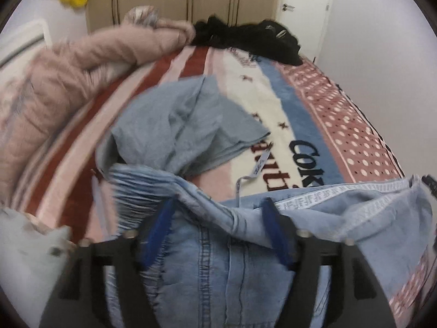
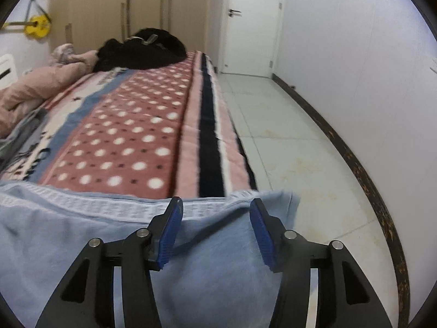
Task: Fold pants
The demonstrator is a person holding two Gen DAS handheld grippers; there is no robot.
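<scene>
We have the pants (image 1: 218,259), light blue denim, lying rumpled on the bed's patterned blanket (image 1: 355,125), waistband (image 1: 327,194) toward us and legs bunched further up. The left tool (image 1: 218,210) stands wide open with cloth bulging between its fingers, gripping nothing. The right tool (image 2: 215,213) is likewise wide open over the pants' edge by the bed's side. We judge denim soft but weighty, creasing readily and not slippery; the stiffer waistband corners look the best hold
</scene>
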